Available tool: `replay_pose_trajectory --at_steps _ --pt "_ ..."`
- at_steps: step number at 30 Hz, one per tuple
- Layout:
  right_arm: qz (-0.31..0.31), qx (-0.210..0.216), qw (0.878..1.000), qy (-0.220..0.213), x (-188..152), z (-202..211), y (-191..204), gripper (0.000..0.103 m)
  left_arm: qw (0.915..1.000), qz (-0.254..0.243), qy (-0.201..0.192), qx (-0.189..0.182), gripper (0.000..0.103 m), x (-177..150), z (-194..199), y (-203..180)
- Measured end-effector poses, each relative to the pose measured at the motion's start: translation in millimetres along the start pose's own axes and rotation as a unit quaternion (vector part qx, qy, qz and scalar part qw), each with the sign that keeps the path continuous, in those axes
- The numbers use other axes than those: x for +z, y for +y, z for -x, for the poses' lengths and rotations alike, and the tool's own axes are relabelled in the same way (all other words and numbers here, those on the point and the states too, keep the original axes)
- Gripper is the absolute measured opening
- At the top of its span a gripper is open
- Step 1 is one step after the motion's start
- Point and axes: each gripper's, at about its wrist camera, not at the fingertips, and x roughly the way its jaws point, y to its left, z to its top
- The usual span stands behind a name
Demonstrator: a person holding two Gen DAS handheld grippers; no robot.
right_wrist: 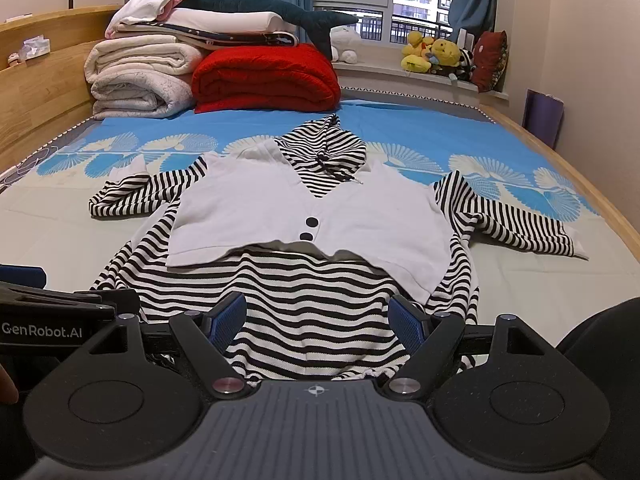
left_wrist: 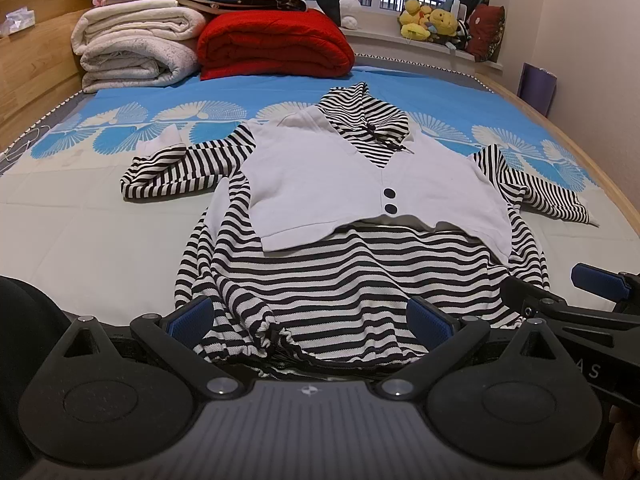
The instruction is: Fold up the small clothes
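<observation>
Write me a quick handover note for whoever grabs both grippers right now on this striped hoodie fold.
Left gripper: open, holding nothing, low over the hem, toward the garment's left half.
Right gripper: open, holding nothing, beside it over the hem.
Striped hoodie lies face up on the bed, hood pointing away toward the red blanket, white vest panel on top, both sleeves spread out to the sides.
Done: garment laid out, roughly flat; the hem is bunched.
Left: every fold. No fold is visible yet: sleeves are still out, and body and hood are unfolded.
</observation>
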Motion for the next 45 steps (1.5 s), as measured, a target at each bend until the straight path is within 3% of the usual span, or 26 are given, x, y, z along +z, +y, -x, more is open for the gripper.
replay_pose_trajectory --at_steps 12,15,21,24,27,29,31,34,36,37,38,39,41,42,43,44,45 --pt "0.000 -0.002 1.000 0.000 -0.7 -1.1 0.4 0.079 1.0000 -0.003 -0.002 0.001 0.102 -0.9 -1.0 0.5" --pt "-0.006 0.015 1.000 -0.001 7.4 -6.9 -8.9 0.078 0.9999 -0.011 -0.005 0.003 0.102 4.2 -3.8 0.3" --pt "-0.008 -0.039 0.998 -0.052 61.8 -40.0 -69.5 0.078 0.9959 -0.081 -0.040 -0.001 0.102 61.3 -31.0 19.6" --pt "-0.031 -0.064 0.996 -0.052 72.8 -66.6 -106.7 0.078 0.9924 -0.120 -0.027 -0.001 0.102 91.7 -71.6 39.5" --pt "-0.070 -0.083 0.994 -0.010 60.5 -96.7 -138.7 0.078 0.9926 -0.120 0.012 -0.013 0.102 97.2 -116.7 62.5" --pt "-0.110 -0.085 0.988 0.061 41.8 -119.7 -157.5 0.078 0.9950 -0.092 0.039 -0.010 0.102 85.6 -144.0 81.4" --pt "-0.159 -0.070 0.975 0.137 21.7 -140.2 -173.8 0.078 0.9912 -0.049 0.123 0.011 0.094 73.3 -176.4 98.1" --pt "-0.163 -0.078 0.964 0.197 -2.5 -156.6 -181.5 0.078 0.9837 0.015 0.178 0.022 0.092 65.0 -199.9 115.7" --pt "-0.157 -0.084 0.960 0.216 -8.9 -163.2 -183.3 0.078 0.9790 0.012 0.201 0.034 0.087 59.1 -209.5 117.4" --pt "-0.164 -0.084 0.956 0.228 -13.8 -166.7 -185.3 0.078 0.9802 -0.017 0.197 0.017 0.085 56.6 -212.3 115.8" --pt "-0.173 -0.083 0.951 0.240 -16.6 -170.6 -188.8 0.077 0.9777 -0.034 0.205 0.027 0.075 53.3 -214.8 113.9" --pt "-0.181 -0.084 0.947 0.253 -19.9 -175.8 -189.3 0.074 0.9762 -0.042 0.211 0.031 0.067 51.9 -214.9 112.9" --pt "-0.187 -0.081 0.940 0.273 -17.7 -188.5 -185.2 0.048 0.9779 -0.038 0.205 0.017 0.049 51.8 -212.1 115.0" --pt "-0.185 -0.081 0.941 0.272 -18.4 -188.6 -183.9 0.041 0.9784 -0.036 0.203 0.012 0.035 51.6 -209.9 116.8" --pt "-0.182 -0.082 0.943 0.266 -17.0 -188.3 -181.5 0.022 0.9786 -0.035 0.202 0.012 0.030 50.9 -208.0 117.4" --pt "-0.180 -0.082 0.945 0.262 -16.3 -187.5 -180.3 0.010 0.9785 -0.035 0.203 0.013 0.029 49.8 -206.2 118.8" --pt "-0.180 -0.087 0.944 0.262 -15.9 -187.1 -179.6 0.010 0.9780 -0.037 0.205 0.013 0.028 49.2 -205.2 118.3"
